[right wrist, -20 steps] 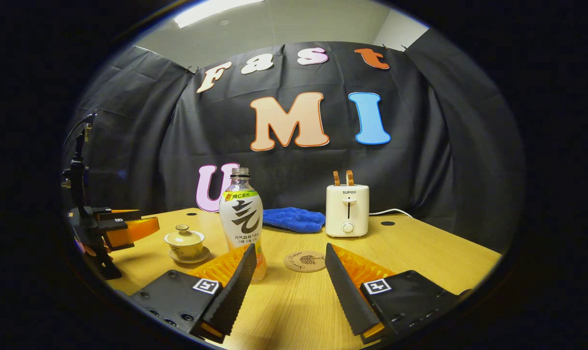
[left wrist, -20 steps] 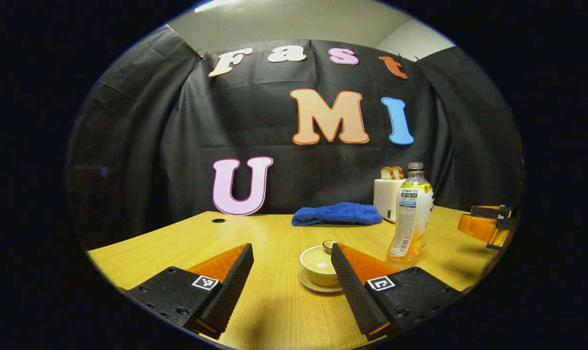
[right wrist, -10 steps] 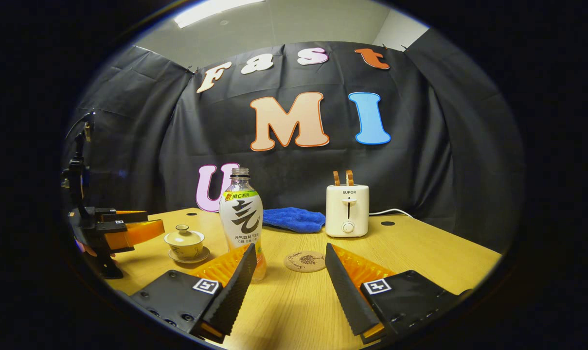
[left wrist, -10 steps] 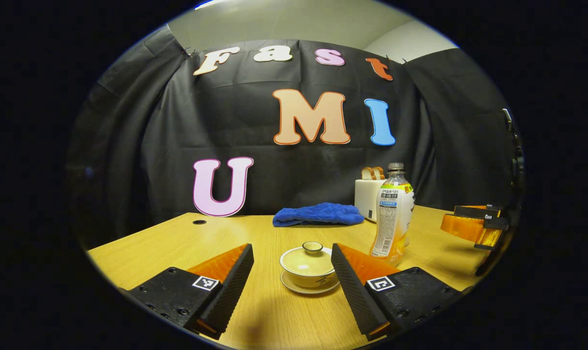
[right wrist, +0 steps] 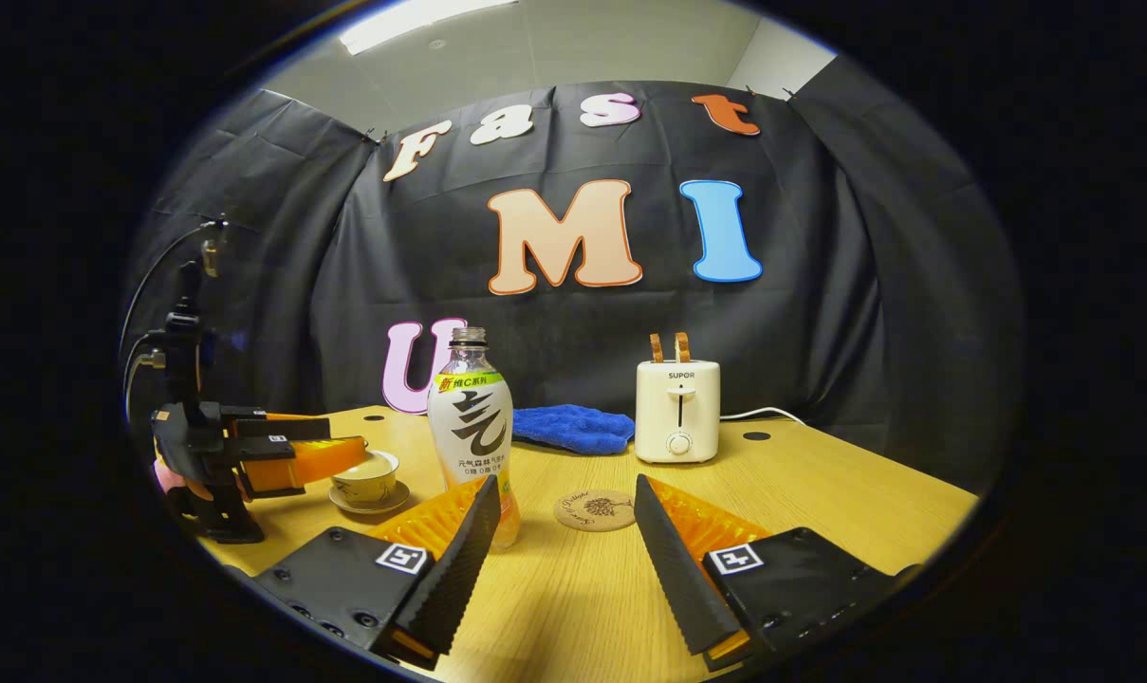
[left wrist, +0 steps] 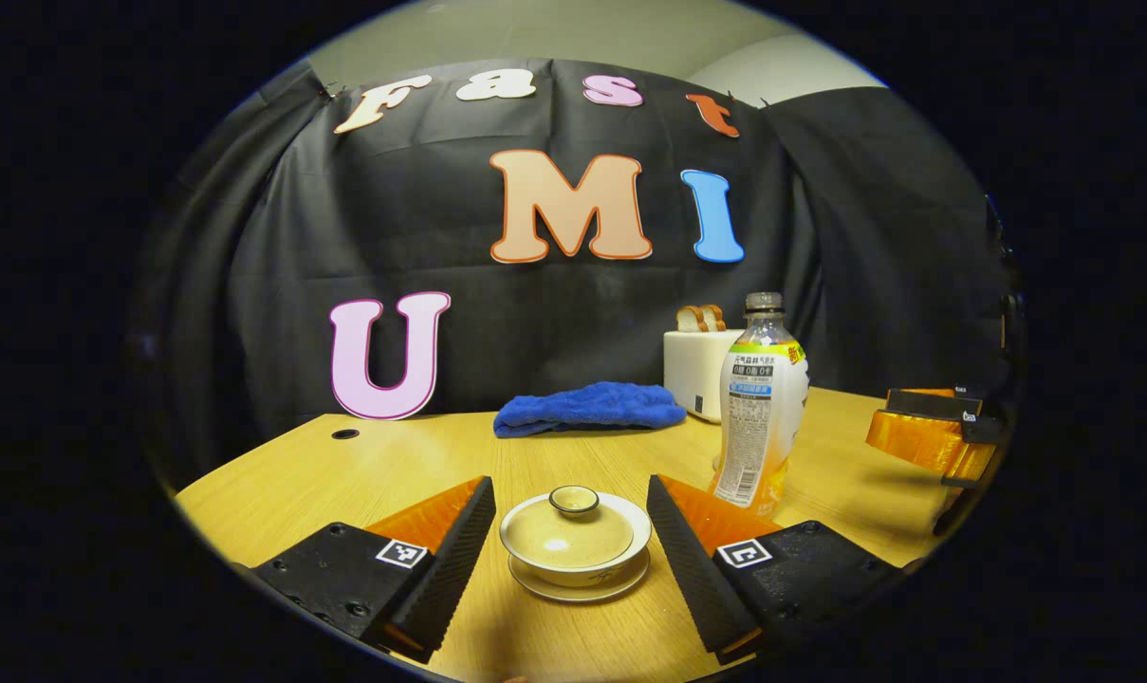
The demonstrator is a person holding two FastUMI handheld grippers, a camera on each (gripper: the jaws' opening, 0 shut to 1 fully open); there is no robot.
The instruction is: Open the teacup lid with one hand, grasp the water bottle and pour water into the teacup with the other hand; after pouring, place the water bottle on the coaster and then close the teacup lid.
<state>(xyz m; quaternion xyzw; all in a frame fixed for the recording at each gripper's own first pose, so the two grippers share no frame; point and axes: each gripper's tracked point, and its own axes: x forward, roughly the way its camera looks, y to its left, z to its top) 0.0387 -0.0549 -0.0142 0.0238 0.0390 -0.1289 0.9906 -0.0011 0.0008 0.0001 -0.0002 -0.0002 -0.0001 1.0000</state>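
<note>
A cream teacup (left wrist: 575,560) with its lid (left wrist: 567,533) on sits on a saucer, low between the fingers of my left gripper (left wrist: 569,486), which is open and not touching it. The water bottle (left wrist: 761,408) stands upright to its right, uncapped. In the right gripper view the bottle (right wrist: 471,427) stands just beyond the left fingertip of my open right gripper (right wrist: 565,486), and a round cork coaster (right wrist: 594,509) lies ahead between the fingers. There the left gripper (right wrist: 350,451) reaches over the teacup (right wrist: 364,482). The right gripper (left wrist: 924,436) hovers at the far right.
A blue cloth (left wrist: 587,408) lies at the back of the wooden table (left wrist: 393,455). A white toaster (right wrist: 678,408) with two bread slices stands behind the coaster, its cord trailing right. A hand holds the left gripper near the table's left edge (right wrist: 184,474).
My left gripper has swung toward the teacup and come closer, so the cup now sits between its fingers. The right gripper and the bottle have not moved.
</note>
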